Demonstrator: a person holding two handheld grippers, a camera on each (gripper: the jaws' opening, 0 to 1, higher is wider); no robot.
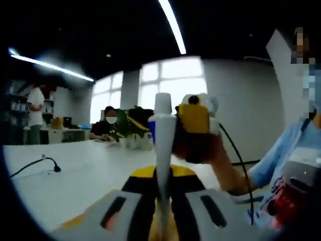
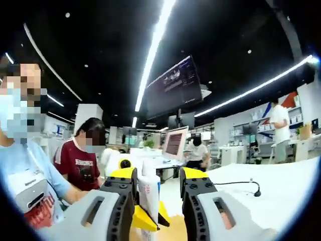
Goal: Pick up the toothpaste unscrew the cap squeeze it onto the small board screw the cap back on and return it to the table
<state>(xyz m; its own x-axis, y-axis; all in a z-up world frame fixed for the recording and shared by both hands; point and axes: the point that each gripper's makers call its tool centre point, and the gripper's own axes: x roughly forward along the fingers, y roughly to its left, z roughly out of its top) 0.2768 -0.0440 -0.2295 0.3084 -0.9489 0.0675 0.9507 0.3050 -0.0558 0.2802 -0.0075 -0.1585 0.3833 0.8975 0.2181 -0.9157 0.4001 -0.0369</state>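
Currently, in the left gripper view, the left gripper (image 1: 163, 211) is seen with its two grey jaws drawn narrow around the lower body of the toothpaste (image 1: 164, 150), which is held upright between them, above the white bench (image 1: 75, 175). Off to the left of the gripper, a black cable (image 1: 35, 163) is laid across the bench, well apart from the tube. At the top of the tube the white cap (image 1: 163, 103) is seen, and just to its right the right gripper (image 1: 193, 120), yellow at its tips, is brought up against the neck of the tube; whether the cap is actually pinched by it cannot be told from this view. Further right, the holder's hand (image 1: 210, 150) and light blue sleeve (image 1: 273, 160) are seen.

In the right gripper view, the right gripper (image 2: 158, 193) is shown with its jaws a moderate way apart, and the toothpaste (image 2: 149, 193) is stood between them, close against the left jaw. Contact with the right jaw cannot be made out, so a firm hold cannot be told. Just ahead of and below the tube, the yellow tips of the left gripper (image 2: 145, 218) are seen. To the right of the gripper, the bench (image 2: 281, 186) carries the black cable (image 2: 241, 185).
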